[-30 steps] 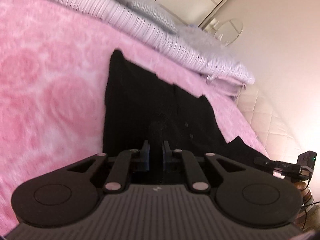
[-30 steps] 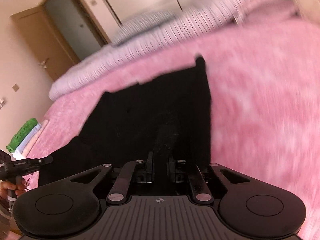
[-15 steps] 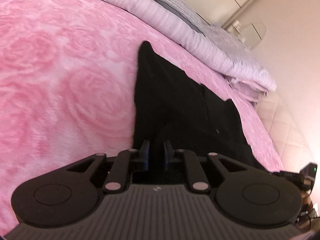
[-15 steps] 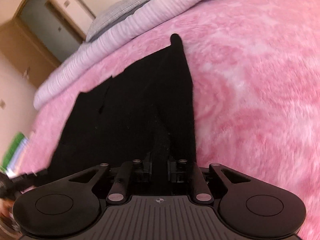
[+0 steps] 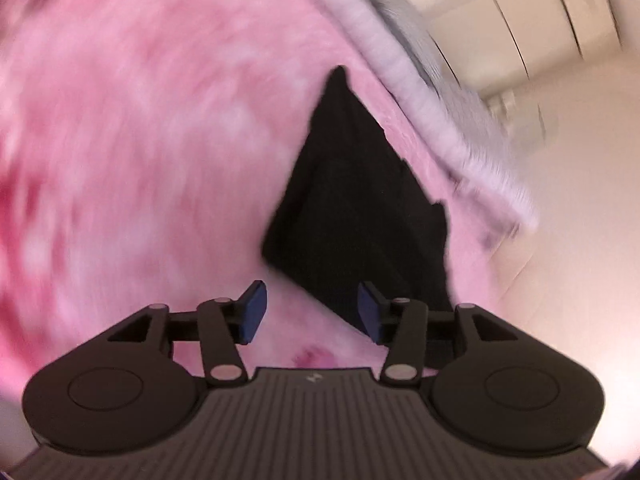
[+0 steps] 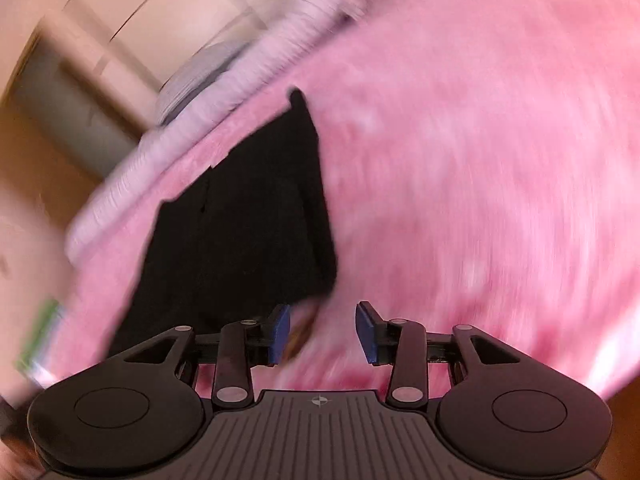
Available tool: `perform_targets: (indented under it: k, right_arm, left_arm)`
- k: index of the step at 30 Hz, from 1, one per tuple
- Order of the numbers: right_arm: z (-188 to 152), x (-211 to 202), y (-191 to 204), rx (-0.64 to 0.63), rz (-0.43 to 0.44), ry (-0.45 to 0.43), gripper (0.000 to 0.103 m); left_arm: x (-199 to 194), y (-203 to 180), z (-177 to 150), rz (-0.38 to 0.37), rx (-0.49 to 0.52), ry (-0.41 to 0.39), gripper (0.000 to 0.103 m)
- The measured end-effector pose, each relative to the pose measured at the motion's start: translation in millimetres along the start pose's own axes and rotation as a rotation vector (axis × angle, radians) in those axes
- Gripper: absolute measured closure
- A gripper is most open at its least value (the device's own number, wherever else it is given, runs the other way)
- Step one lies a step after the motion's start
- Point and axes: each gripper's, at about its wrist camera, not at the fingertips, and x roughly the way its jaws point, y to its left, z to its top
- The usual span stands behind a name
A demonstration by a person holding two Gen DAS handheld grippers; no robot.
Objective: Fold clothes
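A black garment (image 5: 360,208) lies flat on the pink fluffy blanket (image 5: 140,160), reaching toward the pillows. My left gripper (image 5: 311,312) hovers at its near edge with jaws opening; only blanket and a corner of black cloth show between the blue pads (image 5: 253,312), nothing pressed. In the right wrist view the same black garment (image 6: 240,224) lies ahead and left. My right gripper (image 6: 323,330) sits just past its near right corner, jaws opening, with only pink blanket (image 6: 480,184) between the pads. Both views are motion-blurred.
A lilac striped duvet (image 5: 440,112) and grey pillow (image 6: 200,76) run along the head of the bed. Cream wardrobe doors (image 5: 520,20) stand behind. A green item (image 6: 40,332) shows at the far left edge in the right wrist view.
Both grippers were shut on folds of the black garment; now both have let go, opened, and pulled back off its near edge. The garment lies flat, and both views have rolled.
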Motion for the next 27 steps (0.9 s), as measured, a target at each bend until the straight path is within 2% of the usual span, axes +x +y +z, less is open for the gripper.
perform_targets:
  k: [3, 6, 8, 10, 12, 15, 16, 17, 18, 21, 24, 27]
  right_arm:
    - [-20, 3, -19, 0.285, 0.099, -0.030, 0.061]
    - [-22, 11, -19, 0.425, 0.130, -0.087, 0.053]
    - [-18, 20, -15, 0.485, 0.139, -0.097, 0.052]
    - [-13, 28, -14, 0.525, 0.156, -0.128, 0.052]
    - [-7, 38, -12, 0.561, 0.158, -0.138, 0.052]
    - [-11, 50, -13, 0.580, 0.115, -0.123, 0.052]
    - [-11, 51, -12, 0.563, 0.111, -0.134, 0.070]
    - [-12, 52, -12, 0.544, 0.107, -0.145, 0.086]
    - [-3, 52, -6, 0.474, 0.075, -0.141, 0.094]
    - [19, 44, 12, 0.267, 0.024, -0.151, 0.095]
    - [40, 32, 29, 0.064, -0.007, -0.168, 0.096]
    - [28, 55, -8, 0.212, -0.105, -0.074, 0.095]
  left_arm:
    - [6, 12, -10, -0.053, -0.174, -0.054, 0.058]
    - [16, 21, -14, -0.074, -0.307, -0.100, 0.058]
    - [26, 26, -13, -0.115, -0.382, -0.114, 0.058]
    - [37, 27, -11, -0.127, -0.414, -0.116, 0.057]
    - [48, 25, -9, -0.095, -0.393, -0.110, 0.057]
    - [61, 22, -10, -0.069, -0.343, -0.117, 0.071]
    - [64, 20, -8, -0.055, -0.313, -0.115, 0.085]
    - [64, 17, -5, -0.043, -0.262, -0.111, 0.093]
    - [63, 11, 0, -0.034, -0.206, -0.110, 0.094]
    - [57, 0, 14, -0.019, -0.077, -0.103, 0.095]
    - [57, 7, 14, 0.009, -0.030, -0.087, 0.094]
    - [63, 17, 5, 0.032, -0.028, -0.064, 0.091]
